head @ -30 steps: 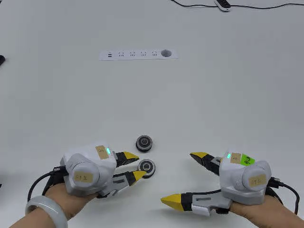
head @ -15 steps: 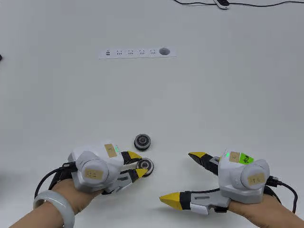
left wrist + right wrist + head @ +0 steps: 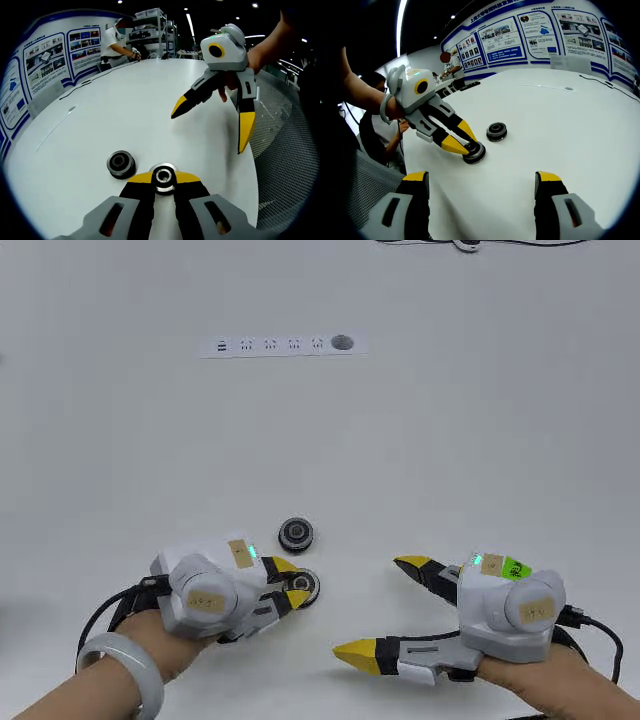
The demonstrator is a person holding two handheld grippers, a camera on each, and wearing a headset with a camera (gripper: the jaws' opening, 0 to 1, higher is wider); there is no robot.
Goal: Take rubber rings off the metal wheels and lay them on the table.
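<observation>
We are holding the right gripper (image 3: 375, 607) nearest us on the right, its jaws spread wide above the surface (image 3: 480, 440). To the left, our left gripper (image 3: 292, 583) is pinching the near wheel (image 3: 306, 586), which is resting on the surface. The far wheel (image 3: 296, 534) is lying just beyond it, untouched. A power strip (image 3: 283, 344) is sitting far back.

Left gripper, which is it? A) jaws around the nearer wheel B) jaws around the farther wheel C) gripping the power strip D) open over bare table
A: the yellow tips of the left gripper sit on either side of the nearer wheel, while the farther wheel stands apart from them on the table.
</observation>
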